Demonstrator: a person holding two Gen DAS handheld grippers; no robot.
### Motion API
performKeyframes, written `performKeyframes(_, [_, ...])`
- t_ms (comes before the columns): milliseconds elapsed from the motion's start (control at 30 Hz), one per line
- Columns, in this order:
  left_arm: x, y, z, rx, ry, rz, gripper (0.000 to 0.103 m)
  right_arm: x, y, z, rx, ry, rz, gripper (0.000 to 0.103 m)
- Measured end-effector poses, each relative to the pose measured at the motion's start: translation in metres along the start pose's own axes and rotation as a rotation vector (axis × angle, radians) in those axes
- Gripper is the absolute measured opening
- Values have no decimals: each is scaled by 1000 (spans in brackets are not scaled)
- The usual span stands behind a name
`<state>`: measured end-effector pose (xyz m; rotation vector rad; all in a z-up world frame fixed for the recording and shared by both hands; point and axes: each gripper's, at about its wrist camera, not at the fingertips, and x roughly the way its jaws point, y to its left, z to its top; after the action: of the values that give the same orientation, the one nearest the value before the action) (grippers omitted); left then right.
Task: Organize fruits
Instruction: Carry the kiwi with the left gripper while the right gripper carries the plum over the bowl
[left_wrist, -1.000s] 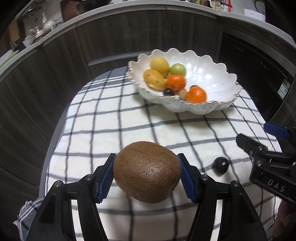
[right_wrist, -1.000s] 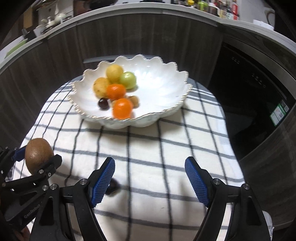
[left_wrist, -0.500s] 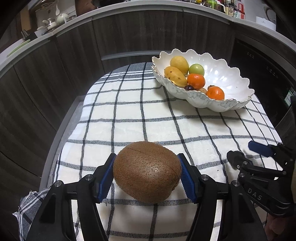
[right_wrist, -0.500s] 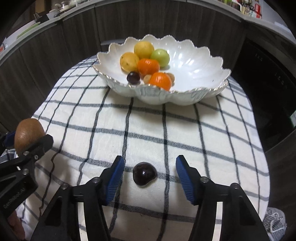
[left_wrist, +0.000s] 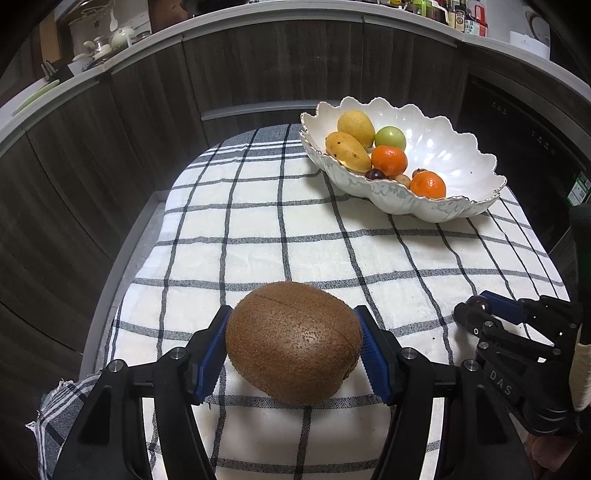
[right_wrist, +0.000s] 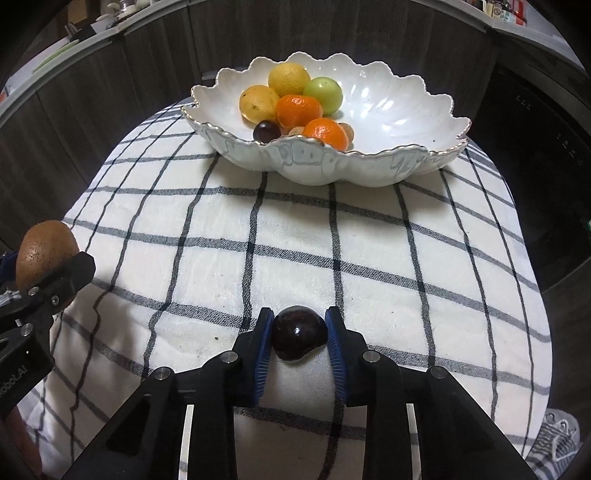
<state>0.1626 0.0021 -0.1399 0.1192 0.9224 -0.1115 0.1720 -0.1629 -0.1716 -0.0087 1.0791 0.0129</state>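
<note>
White cotton cloth with a dark check (right_wrist: 295, 229) covers the bench, and at its far end stands the scalloped white ceramic bowl with a gilt rim (right_wrist: 406, 110), already carrying a yellow lemon-like fruit (right_wrist: 289, 78), a yellow mango (right_wrist: 258, 102), a green round fruit (right_wrist: 323, 94), two orange mandarins (right_wrist: 298, 110), a dark plum-like fruit (right_wrist: 266, 131) and some small brownish ones.

Nearer the camera, the fuzzy brown kiwi (left_wrist: 293, 341) sits clamped between the blue pads of the left tool (left_wrist: 294, 350), lifted off the cloth; that grip is the same as a second ago.

The real change is on the right. A second ago the right tool (right_wrist: 299, 338) was well open, with the small glossy dark-purple fruit (right_wrist: 299, 336) lying loose on the cloth near its left pad. It has since dropped over the fruit and its jaws have just been closing; both pads now press on the fruit's sides, at the near end of the cloth. The left wrist view shows it pinched at the tool's tip (left_wrist: 480, 304).

So both hands appear loaded, and no loose fruit shows on the cloth. What remains, I judge, is carrying both pieces to the bowl, taking care the round, slick fruit does not squirt out.
</note>
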Motion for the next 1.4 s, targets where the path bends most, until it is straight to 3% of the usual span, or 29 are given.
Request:
performKeyframes(500, [-15, -7, 28, 5, -52, -34, 64, -47, -4, 28, 4, -135, 6, 30])
performKeyframes(967, [-30, -32, 83, 64, -148, -81, 64, -74, -33, 63, 63, -217, -16, 30])
performKeyframes(1400, [-20, -47, 131, 92, -182, -117, 64, -85, -52, 103, 83, -284, -38, 30])
